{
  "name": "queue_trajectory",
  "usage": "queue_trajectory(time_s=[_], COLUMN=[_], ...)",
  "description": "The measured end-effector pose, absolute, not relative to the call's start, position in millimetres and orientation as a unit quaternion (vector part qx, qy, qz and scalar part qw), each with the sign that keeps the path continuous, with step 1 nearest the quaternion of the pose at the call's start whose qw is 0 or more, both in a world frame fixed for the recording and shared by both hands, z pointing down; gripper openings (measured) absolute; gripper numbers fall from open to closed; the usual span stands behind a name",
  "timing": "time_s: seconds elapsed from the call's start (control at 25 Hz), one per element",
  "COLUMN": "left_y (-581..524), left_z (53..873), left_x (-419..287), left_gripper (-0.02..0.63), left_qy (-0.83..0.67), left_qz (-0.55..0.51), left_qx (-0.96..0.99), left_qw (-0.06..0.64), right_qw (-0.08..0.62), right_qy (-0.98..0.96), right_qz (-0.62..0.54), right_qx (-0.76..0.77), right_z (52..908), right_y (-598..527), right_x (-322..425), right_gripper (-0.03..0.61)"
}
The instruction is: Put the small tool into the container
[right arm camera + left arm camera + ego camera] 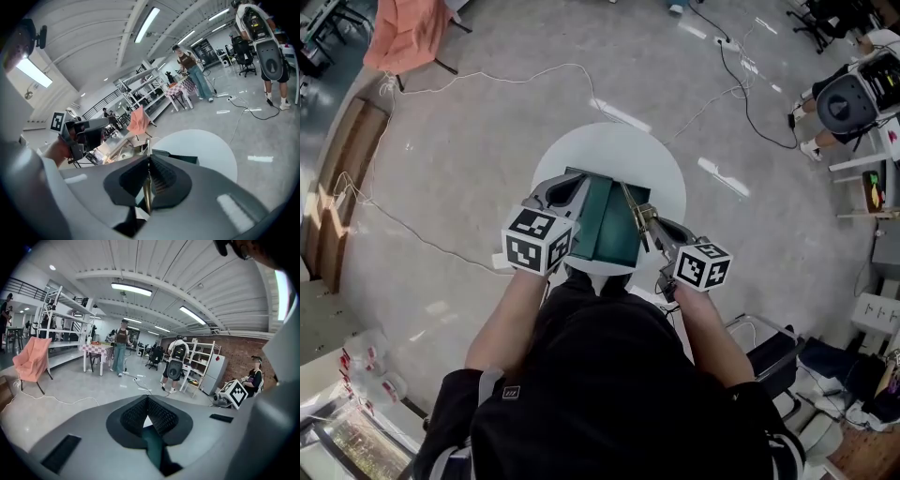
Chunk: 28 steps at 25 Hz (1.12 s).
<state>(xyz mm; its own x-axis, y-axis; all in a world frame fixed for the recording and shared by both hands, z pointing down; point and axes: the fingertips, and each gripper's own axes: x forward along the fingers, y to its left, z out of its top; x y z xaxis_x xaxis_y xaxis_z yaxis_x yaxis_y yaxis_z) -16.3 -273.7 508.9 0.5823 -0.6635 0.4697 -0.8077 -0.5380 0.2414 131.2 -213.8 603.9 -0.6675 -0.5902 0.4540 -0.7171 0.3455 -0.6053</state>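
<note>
A dark green container (614,232) stands on a small round white table (619,150) just in front of me. My left gripper (577,185) is shut on the container's left wall; in the left gripper view a green edge (153,442) runs down between the closed jaws. My right gripper (650,223) is shut on a thin brass-coloured tool (632,203) that slants over the container's right side. In the right gripper view the tool (147,185) stands upright between the closed jaws, with the container (176,158) and table (206,152) behind it.
White and black cables (487,80) trail across the grey floor around the table. An orange cloth hangs over a chair (408,33) at the far left. A person sits at a desk (848,98) at the far right. Bags and boxes (825,366) lie by my right side.
</note>
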Motion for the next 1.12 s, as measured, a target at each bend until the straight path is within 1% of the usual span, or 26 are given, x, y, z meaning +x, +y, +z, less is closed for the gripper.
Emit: queue_trajectory(time_s=[0.36,0.84,1.12], left_y=[-268.5,-261.0,-255.4], left_z=[547.7,569.2,574.8], left_x=[-22.3,-49.7,-55.6], left_gripper=[0.005,0.005,0.005], left_qy=[-0.41,-0.419,-0.416], left_qz=[0.179,0.195,0.193], left_qx=[0.856,0.84,0.838], left_qw=[0.261,0.285,0.296], right_qw=[0.163,0.226,0.285], right_qy=[-0.792,-0.752,-0.733], right_qz=[0.424,0.459,0.442], right_qx=[0.407,0.415,0.432], right_z=[667.1,732.3,754.9], right_y=[-213.3,-215.7,-230.4], right_x=[130.0,120.0,108.8], right_gripper=[0.018,0.018,0.023])
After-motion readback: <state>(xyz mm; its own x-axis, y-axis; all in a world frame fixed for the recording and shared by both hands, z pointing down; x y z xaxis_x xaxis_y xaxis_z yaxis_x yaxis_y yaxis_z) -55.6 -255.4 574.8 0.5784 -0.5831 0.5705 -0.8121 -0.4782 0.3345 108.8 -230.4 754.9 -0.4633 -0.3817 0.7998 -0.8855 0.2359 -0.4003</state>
